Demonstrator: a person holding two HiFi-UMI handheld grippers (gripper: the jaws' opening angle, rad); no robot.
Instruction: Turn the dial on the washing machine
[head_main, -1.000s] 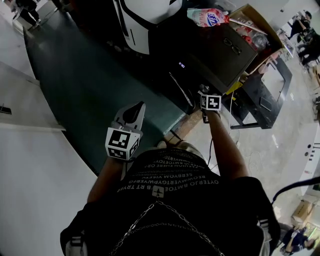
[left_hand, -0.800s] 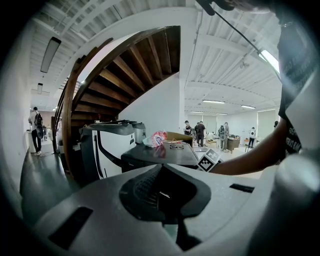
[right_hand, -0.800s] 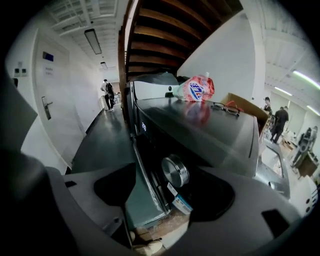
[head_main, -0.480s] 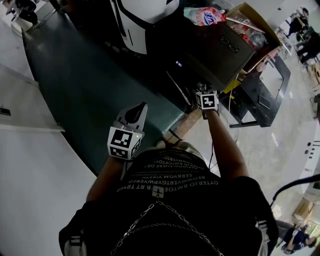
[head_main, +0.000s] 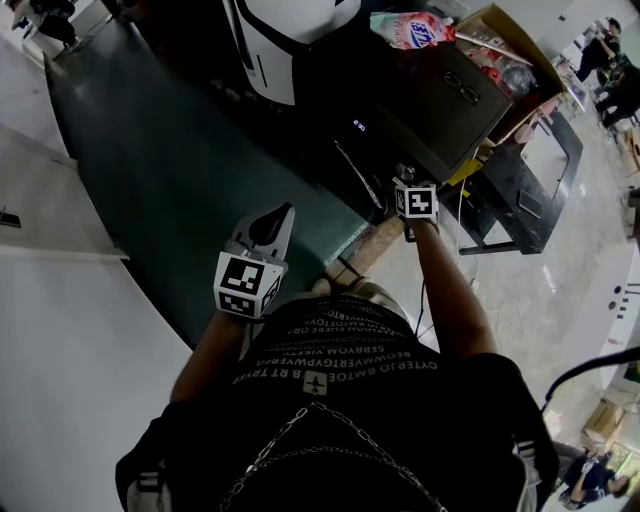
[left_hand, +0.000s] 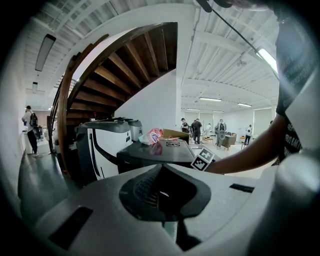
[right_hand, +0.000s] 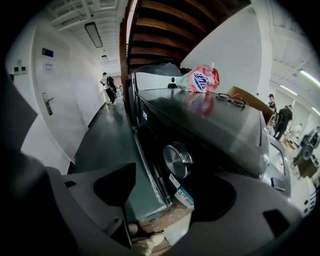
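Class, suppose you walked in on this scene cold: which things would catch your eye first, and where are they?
The shiny silver dial on the front of the dark washing machine shows between the open jaws of the right gripper. A pink bag lies on the machine's top, and a wooden staircase curves overhead.

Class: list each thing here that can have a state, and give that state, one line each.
Left claw: shut, empty.
Right claw: open, gripping nothing.
Dial: not gripped, ahead of the right claw's gap.
Washing machine display: lit.
Cardboard box: open.
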